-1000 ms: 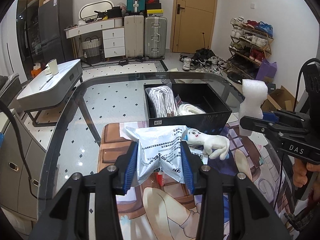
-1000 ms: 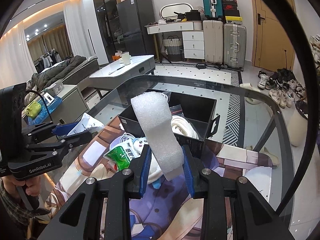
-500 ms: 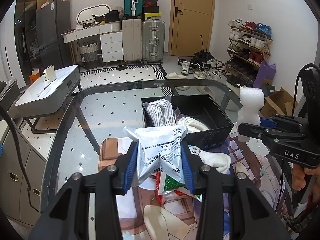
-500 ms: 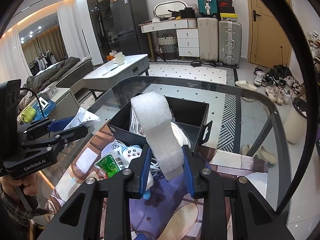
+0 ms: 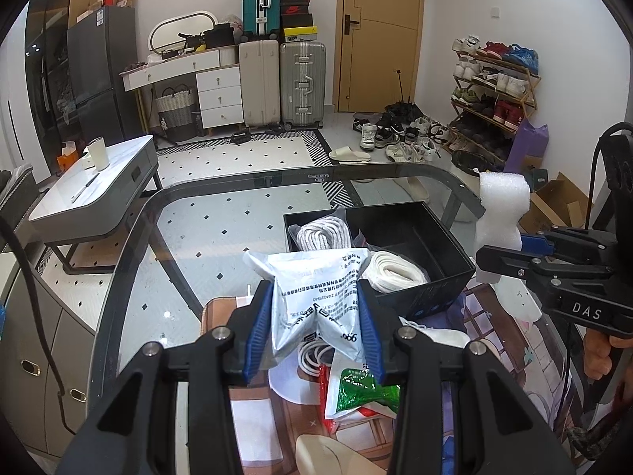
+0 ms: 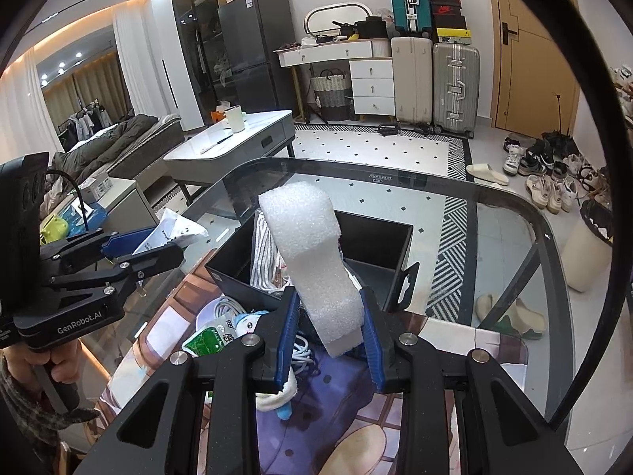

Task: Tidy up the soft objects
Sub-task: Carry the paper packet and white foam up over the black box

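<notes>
My left gripper is shut on a silver-white printed pouch, held above the table just before the black box. My right gripper is shut on a white foam strip that stands up over the box's near edge; the strip also shows in the left wrist view. The box holds a rolled white cloth and a flat white coil. Below lie a green packet, a white cable and a small plush toy.
The items lie on a printed mat on a glass table. The left gripper shows at the left of the right wrist view. A low white side table, suitcases and a shoe rack stand beyond.
Both grippers have risen and drawn back a little, each keeping its hold. The green packet and cable under the pouch have come into view.
</notes>
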{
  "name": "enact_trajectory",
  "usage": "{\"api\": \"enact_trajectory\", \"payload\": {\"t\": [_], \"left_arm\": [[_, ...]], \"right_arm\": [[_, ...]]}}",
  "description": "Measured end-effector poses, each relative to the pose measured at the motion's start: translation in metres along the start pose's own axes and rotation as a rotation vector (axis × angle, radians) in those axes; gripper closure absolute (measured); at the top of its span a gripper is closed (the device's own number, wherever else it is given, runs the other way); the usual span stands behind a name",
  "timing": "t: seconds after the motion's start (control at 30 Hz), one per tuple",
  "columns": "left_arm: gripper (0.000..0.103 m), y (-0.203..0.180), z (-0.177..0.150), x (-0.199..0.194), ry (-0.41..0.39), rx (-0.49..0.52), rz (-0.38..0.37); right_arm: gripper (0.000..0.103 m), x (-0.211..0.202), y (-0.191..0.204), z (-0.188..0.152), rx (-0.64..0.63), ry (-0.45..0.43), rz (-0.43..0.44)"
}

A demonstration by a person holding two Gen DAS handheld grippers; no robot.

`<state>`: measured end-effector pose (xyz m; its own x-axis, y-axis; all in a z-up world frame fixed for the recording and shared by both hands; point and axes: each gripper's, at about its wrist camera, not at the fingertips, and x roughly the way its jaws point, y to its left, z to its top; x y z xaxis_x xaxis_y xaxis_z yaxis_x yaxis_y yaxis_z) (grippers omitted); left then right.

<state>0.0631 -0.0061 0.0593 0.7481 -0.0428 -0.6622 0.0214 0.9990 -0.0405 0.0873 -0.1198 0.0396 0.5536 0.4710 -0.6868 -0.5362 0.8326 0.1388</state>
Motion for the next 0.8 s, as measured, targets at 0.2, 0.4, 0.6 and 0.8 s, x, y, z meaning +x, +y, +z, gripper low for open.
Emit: {"api": "enact_trajectory", "payload": {"t": [0.2, 0.4, 0.6, 0.8], "left_arm": [[0.063, 0.002, 0.008, 0.007, -0.001, 0.007, -0.004], [0.063, 0.001, 0.012, 0.012, 0.001, 0.010, -0.004], [0.063, 0.000, 0.018, 0.020, 0.006, 0.014, -0.004], [0.063, 0.000, 0.026, 0.029, 0.006, 0.021, -0.005]], "right_arm": [[0.072, 0.005, -0.003, 0.009, 0.005, -0.003, 0.001], [0.072, 0.011, -0.004, 0.016, 0.006, -0.002, 0.006], [0.072, 0.017, -0.009, 0.023, 0.020, -0.009, 0.014], [0.072, 0.021, -0.011, 0.029, 0.018, -0.012, 0.018]]}}
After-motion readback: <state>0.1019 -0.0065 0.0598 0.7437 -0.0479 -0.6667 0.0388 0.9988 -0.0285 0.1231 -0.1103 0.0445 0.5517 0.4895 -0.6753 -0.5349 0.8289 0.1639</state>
